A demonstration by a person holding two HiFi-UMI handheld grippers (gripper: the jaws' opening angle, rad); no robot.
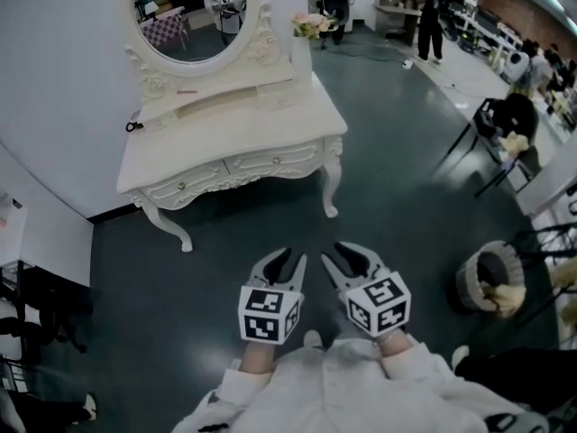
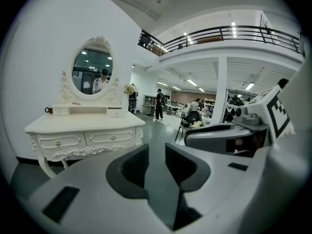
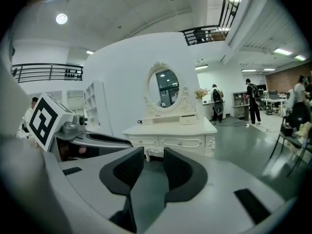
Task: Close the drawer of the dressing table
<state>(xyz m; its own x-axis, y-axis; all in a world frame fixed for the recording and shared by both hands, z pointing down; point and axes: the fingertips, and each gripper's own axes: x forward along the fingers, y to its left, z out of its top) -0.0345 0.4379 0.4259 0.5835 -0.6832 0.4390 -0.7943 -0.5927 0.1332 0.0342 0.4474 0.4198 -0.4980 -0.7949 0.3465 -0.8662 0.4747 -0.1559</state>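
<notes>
The white dressing table [image 1: 234,147] stands against the wall ahead, with an oval mirror [image 1: 189,12] on top. Its two front drawers [image 1: 270,162] look flush with the frame; they also show in the left gripper view [image 2: 83,139] and the right gripper view [image 3: 168,141]. A long shallow shelf part [image 1: 225,99] under the mirror juts out a little. My left gripper [image 1: 287,258] [image 2: 156,152] and right gripper [image 1: 347,253] [image 3: 153,155] hang side by side over the dark floor, well short of the table. Both are open, with nothing between the pads.
Flowers [image 1: 311,25] stand on the table's far right corner and a small black item [image 1: 133,126] lies at its left edge. A black chair [image 1: 505,124] and a round basket [image 1: 491,278] are at the right. People [image 1: 433,16] stand far behind. A dark rack [image 1: 36,314] is at the left.
</notes>
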